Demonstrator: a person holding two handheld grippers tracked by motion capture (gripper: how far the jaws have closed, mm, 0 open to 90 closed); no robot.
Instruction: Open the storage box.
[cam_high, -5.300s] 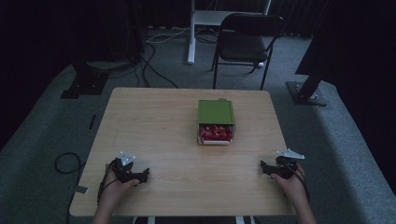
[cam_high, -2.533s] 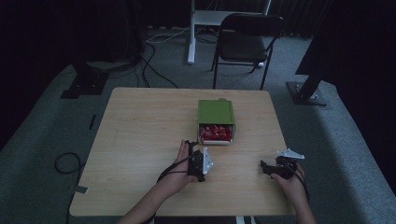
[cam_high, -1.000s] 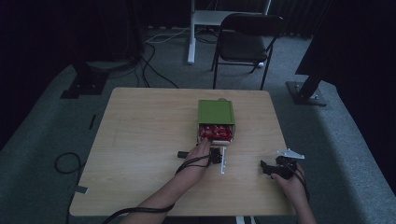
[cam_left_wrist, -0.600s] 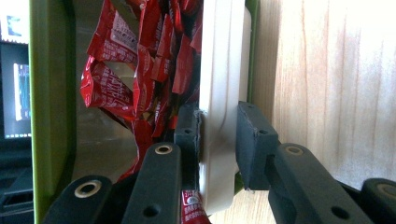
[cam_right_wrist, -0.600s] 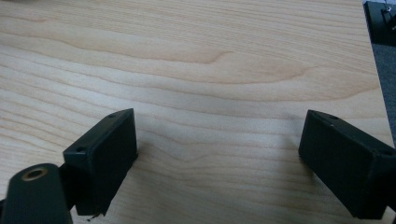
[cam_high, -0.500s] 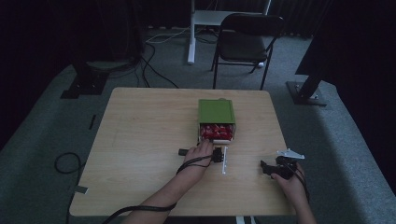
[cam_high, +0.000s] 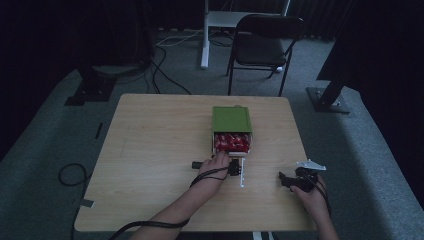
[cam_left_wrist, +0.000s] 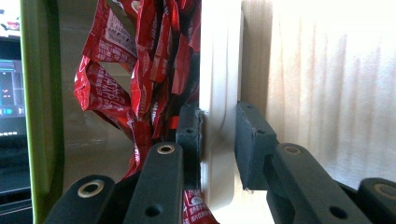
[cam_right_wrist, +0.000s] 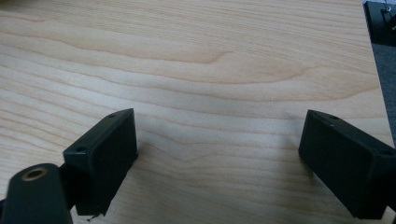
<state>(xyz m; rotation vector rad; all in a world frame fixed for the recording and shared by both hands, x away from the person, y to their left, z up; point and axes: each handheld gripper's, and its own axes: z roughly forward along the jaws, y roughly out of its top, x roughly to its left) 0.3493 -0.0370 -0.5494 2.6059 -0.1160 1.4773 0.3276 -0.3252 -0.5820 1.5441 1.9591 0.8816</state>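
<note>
Near the middle of the surface (cam_high: 150, 150), a little toward three o'clock, sits the green box (cam_high: 231, 119) with its white drawer (cam_high: 243, 165) drawn out toward me at six o'clock. Red packets (cam_high: 231, 142) fill the drawer in a crumpled, glossy heap; in the left gripper view they (cam_left_wrist: 140, 70) stand jumbled against the pale front wall of the drawer (cam_left_wrist: 219, 93), with the green side of the box (cam_left_wrist: 39, 93) at nine o'clock.

My left claw (cam_left_wrist: 217, 140) grips that front wall, one black pad inside among the packets and the other outside over the wood grain (both pads press flat on the plastic). From above, the left claw (cam_high: 235, 169) lies just at six o'clock of the packets.

My right claw (cam_high: 289, 181) rests on the surface well apart from the box, toward four o'clock, and its jaws stand wide with nothing between them; in the right gripper view the right claw (cam_right_wrist: 219, 163) spans bare wood.

Half a second ago the left claw was at the same spot on the drawer front; several seconds back it lay near the surface's seven o'clock corner. The right claw has not shifted.

White printing runs across the packets, too small and creased for me to read.
</note>
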